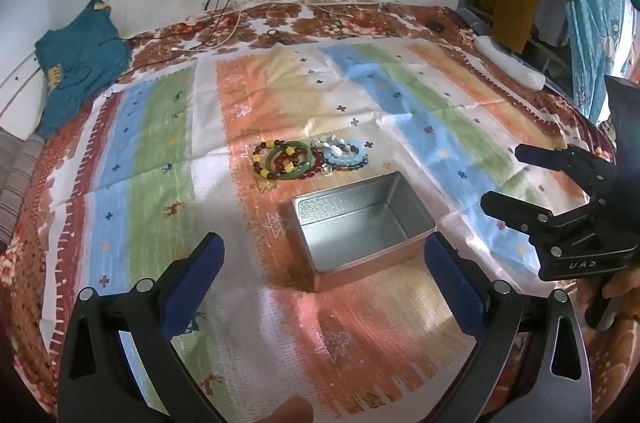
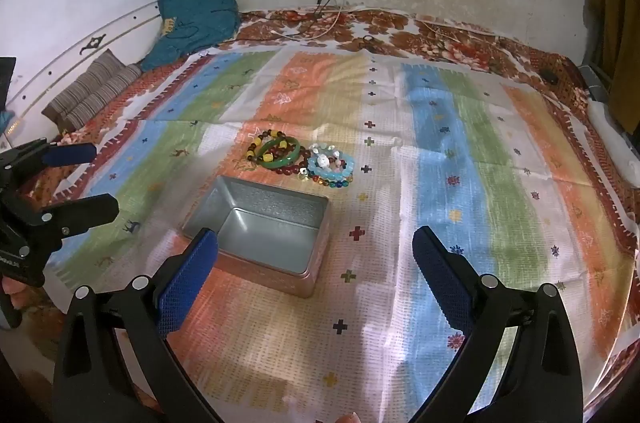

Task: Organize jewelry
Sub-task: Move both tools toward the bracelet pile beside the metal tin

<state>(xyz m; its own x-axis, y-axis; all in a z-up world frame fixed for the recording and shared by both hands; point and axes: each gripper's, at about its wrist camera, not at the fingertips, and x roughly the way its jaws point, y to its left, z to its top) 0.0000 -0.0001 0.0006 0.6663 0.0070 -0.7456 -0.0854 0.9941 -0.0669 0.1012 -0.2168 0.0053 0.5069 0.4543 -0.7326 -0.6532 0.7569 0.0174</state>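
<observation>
Left gripper point(image 1: 324, 283) hovers, blue-padded fingers point(image 1: 192, 287) spread wide and empty. Ahead, the beaded bracelets and green bangle point(image 1: 310, 159) lie heaped, perhaps tangled, just beyond the open rectangular metal tin point(image 1: 362, 223). Right gripper point(image 2: 316, 275) likewise gapes empty.

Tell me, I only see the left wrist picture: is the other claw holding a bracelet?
Observer: No. In the right wrist view the right gripper is open, nothing between its blue pads.
Operator: How does my claw look from there?
Observer: The left gripper is open and empty, left of the tin.
Operator: Anything by the wall?
Observer: Two striped cushions, barely a sliver in your view.
</observation>
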